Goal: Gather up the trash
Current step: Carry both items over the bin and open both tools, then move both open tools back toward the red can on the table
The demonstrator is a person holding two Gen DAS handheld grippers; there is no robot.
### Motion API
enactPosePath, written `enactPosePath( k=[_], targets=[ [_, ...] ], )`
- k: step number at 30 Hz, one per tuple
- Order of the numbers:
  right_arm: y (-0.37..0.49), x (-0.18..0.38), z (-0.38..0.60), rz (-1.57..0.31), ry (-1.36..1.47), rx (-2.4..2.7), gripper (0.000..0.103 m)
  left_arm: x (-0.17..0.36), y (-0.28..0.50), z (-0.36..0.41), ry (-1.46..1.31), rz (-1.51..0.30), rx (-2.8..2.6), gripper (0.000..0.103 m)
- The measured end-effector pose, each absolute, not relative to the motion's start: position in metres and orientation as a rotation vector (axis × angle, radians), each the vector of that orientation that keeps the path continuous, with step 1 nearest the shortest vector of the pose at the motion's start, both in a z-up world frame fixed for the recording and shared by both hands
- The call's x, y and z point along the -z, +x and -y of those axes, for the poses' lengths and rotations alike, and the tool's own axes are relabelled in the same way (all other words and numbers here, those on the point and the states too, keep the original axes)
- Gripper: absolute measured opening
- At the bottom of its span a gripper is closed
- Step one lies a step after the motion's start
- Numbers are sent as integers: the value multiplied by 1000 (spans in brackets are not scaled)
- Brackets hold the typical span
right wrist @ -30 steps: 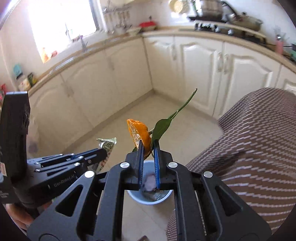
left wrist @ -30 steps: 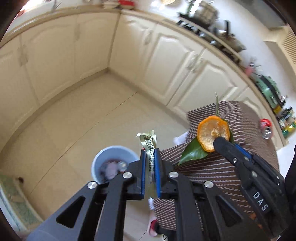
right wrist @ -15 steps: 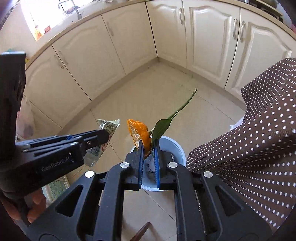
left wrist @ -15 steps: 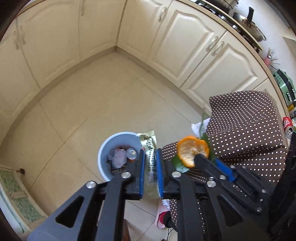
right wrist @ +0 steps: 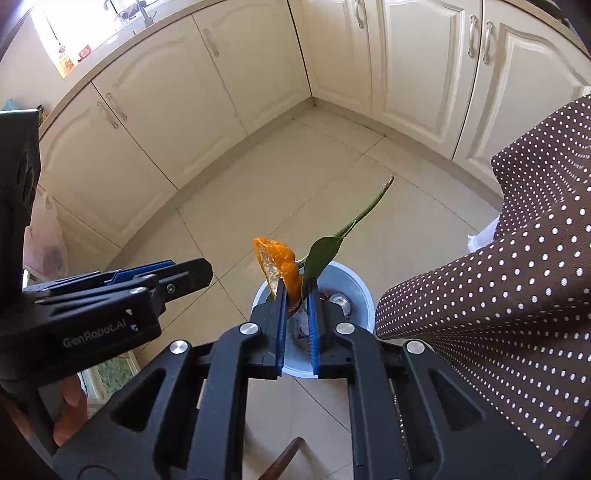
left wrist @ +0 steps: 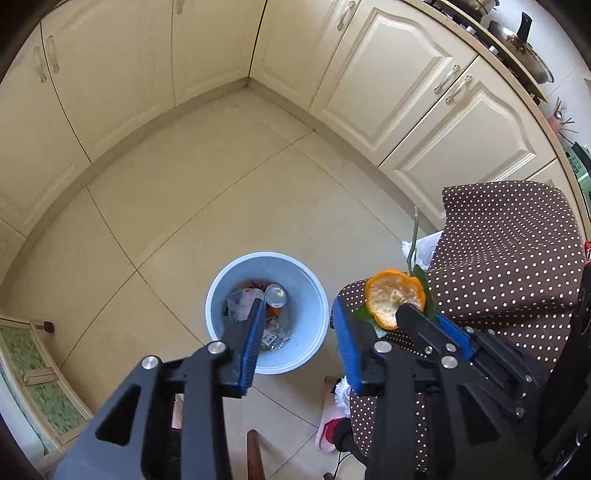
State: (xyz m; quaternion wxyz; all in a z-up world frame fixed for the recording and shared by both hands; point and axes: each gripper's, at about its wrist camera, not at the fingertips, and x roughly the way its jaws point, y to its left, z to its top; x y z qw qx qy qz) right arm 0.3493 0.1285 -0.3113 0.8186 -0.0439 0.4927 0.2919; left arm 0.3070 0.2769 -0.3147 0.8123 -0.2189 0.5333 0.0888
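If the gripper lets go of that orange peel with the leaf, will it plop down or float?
The orange peel looks thin and curled, so probably light. With its leaf and long stem it may flutter or tumble rather than plop. It hangs over the blue bin, pinched in the right gripper, so it likely lands inside.

A home kitchen. Cream panelled cabinet doors (left wrist: 399,74) with metal handles line two walls and meet in a corner, above a floor of large beige tiles (left wrist: 192,206). A pan (left wrist: 524,48) sits on a cooktop at the counter's edge. A sink tap (right wrist: 142,9) stands under a bright window. A brown polka-dot cloth (right wrist: 517,288) covers furniture nearby.
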Motion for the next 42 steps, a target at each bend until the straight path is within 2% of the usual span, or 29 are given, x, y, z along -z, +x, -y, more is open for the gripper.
enactPosePath(
  k=[16,23,31,38,42],
  targets=[
    [354,307,-142,-1025,-98,-640,13,309,298,-293,-498,-1113,-237,38],
    [348,293,-134,-1000,-87,-633,14,288,291,-286,-486,-1078,-234,38],
    [336,223,-83,-836,-33,-563,14,223,291,-251,-420,-954,-180,38],
    [322,144,12,-650,65,-453,14,146,304,-171,-311,-814,-46,39],
    [318,113,83,-571,155,-364,21,112,320,-115,-261,-765,46,39]
  ],
)
